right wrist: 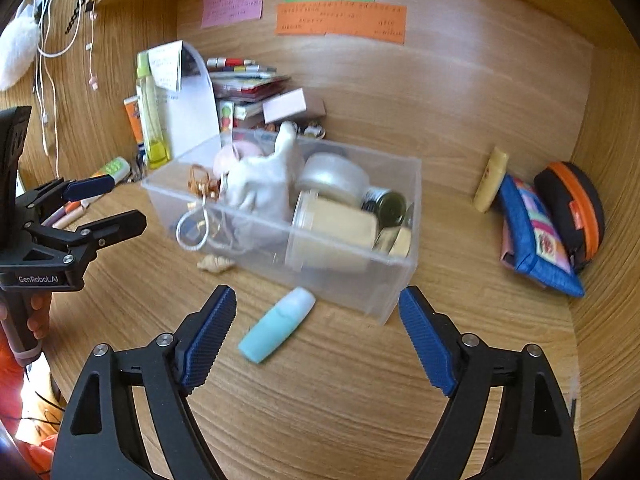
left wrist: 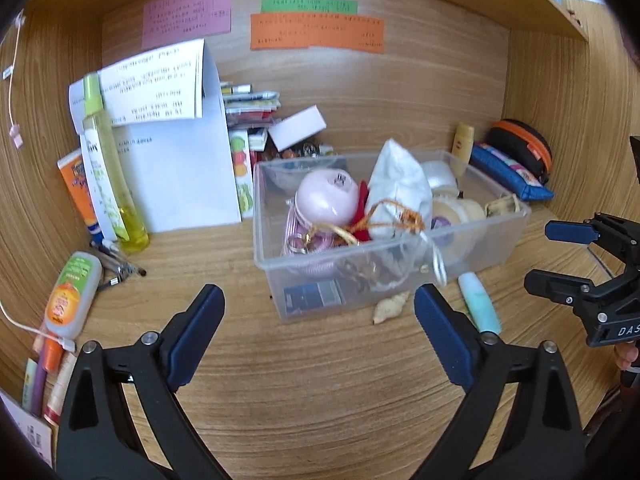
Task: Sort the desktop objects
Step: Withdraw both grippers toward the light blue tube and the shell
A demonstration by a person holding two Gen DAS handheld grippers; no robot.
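The teal tube [right wrist: 276, 327] lies on the desk [right wrist: 360, 400] just in front of the clear bin [right wrist: 394, 280], its long axis slanting from near-left to far-right toward the bin's corner. The right gripper [right wrist: 316, 340] is nearer, the tube straight ahead between its wide, empty jaws. The left gripper [left wrist: 320, 336], also wide and empty, faces the bin's other end, with a shell [left wrist: 390, 307] beside it.

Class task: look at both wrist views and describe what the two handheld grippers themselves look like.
Both are black plastic frames with silver rivets and two long fingers tipped with ribbed blue pads. The left gripper carries white "GenRobot.AI" lettering, the right gripper white letters starting "DAS". A hand wraps each handle.
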